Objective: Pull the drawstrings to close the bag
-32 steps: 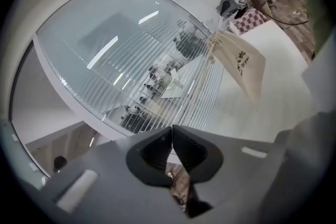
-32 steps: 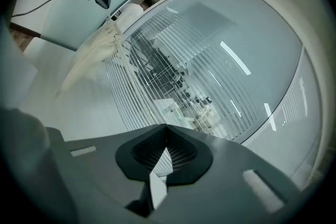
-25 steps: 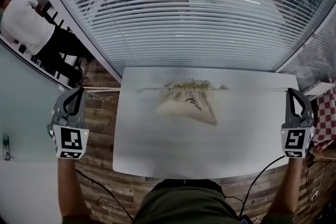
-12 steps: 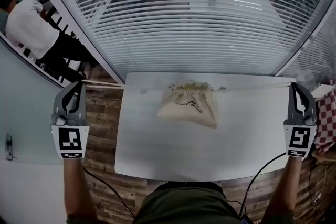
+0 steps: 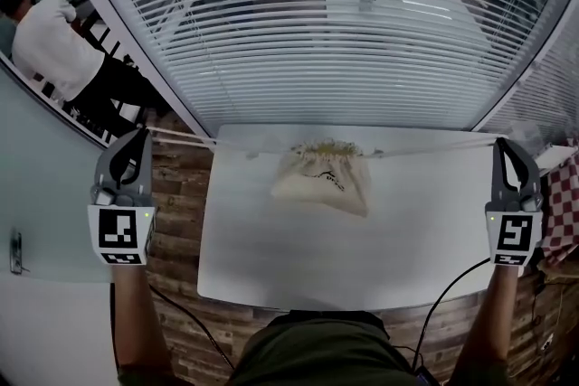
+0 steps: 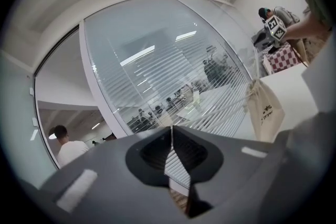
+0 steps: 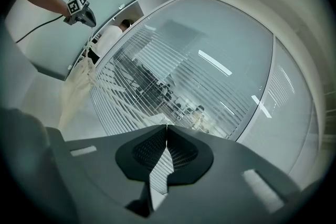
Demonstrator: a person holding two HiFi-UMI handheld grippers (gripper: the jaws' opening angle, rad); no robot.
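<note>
Left gripper [image 5: 139, 135] is held at 9 o'clock of the bag [image 5: 321, 180], beyond the table's edge, its jaws pinched together on the left drawstring [image 5: 181, 136]. Right gripper [image 5: 500, 144] is held at 3 o'clock of the bag, its jaws likewise closed on the right drawstring [image 5: 434, 145]. Both cords are stretched taut in a near-straight line. Bag is seen lying on the white table [image 5: 298, 258], toward its 12 o'clock edge near the window blinds [image 5: 298, 32]. Its mouth is gathered into ruffles and turned to 12 o'clock. Dark print is noted on the cloth.
</note>
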